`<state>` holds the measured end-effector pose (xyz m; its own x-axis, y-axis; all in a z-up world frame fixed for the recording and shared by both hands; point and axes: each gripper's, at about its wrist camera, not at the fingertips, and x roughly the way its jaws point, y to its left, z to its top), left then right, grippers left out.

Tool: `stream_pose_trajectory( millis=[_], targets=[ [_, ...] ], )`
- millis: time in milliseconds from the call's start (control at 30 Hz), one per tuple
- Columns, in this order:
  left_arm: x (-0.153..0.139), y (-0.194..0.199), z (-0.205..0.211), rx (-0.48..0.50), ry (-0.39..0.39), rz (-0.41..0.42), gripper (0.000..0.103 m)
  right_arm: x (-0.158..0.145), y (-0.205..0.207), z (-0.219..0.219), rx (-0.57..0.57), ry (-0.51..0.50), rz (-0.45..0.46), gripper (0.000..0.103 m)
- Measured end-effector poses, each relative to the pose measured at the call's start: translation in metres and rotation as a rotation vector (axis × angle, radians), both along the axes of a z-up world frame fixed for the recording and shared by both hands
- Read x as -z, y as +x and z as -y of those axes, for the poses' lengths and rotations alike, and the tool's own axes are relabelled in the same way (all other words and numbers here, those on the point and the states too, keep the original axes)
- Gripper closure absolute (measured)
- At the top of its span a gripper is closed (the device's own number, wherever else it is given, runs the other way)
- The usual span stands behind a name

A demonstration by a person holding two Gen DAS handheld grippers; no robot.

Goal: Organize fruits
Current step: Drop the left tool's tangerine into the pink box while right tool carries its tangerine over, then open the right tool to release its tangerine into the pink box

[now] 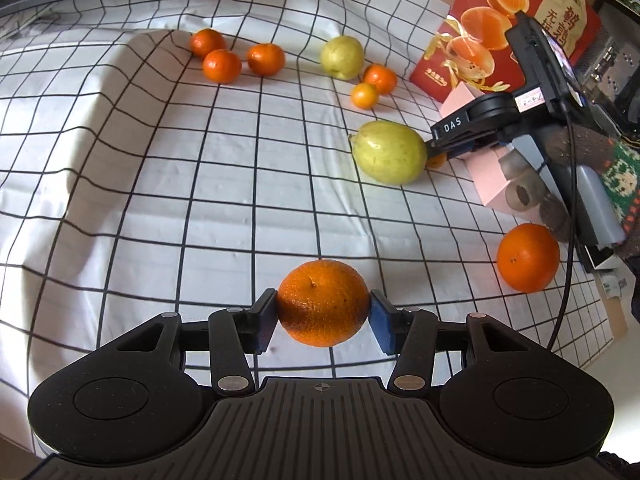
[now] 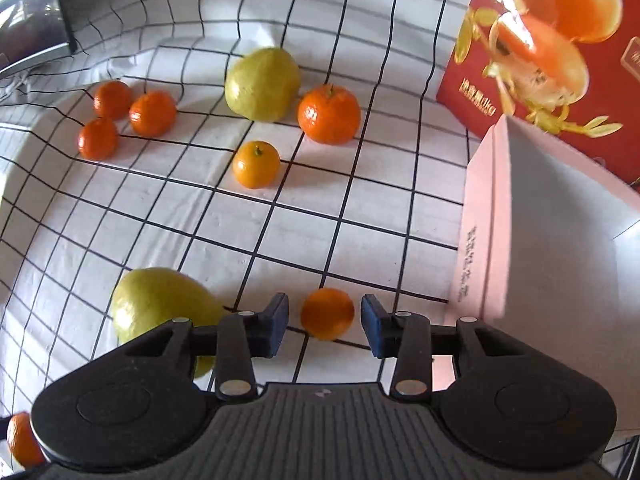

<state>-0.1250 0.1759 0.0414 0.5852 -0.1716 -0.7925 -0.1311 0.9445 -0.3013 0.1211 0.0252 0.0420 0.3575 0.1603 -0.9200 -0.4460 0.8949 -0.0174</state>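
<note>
White checked cloth (image 1: 160, 160) lay under everything; red carton (image 1: 500, 20) and pink box (image 2: 540, 220) stood far right. A pear (image 2: 160, 304) sat just left of the right gripper (image 2: 325, 326). The left gripper (image 1: 323, 318) was clamped on a big orange (image 1: 323, 304) at near centre. Right jaws were partly open either side of a small mandarin (image 2: 327, 313), pads not touching. Risks: off-centre squeeze w/ round fruit could pop it out; left finger might nudge the pear & roll it.
</note>
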Motion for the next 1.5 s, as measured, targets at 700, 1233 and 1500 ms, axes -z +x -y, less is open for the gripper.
stream_pose_trajectory(
  millis=[700, 1233, 1500],
  targets=[
    [-0.054, 0.095, 0.098, 0.445, -0.021, 0.127, 0.049, -0.066, -0.142, 0.190, 0.408, 0.172, 0.196, 0.076],
    [-0.067, 0.291, 0.192, 0.365, -0.066, 0.168, 0.050, -0.032, -0.160, 0.245, 0.566, 0.205, 0.210, 0.076],
    [-0.084, 0.225, 0.153, 0.357, -0.053, 0.299, 0.050, -0.033, -0.147, 0.251, 0.513, 0.216, 0.249, 0.076]
  ],
)
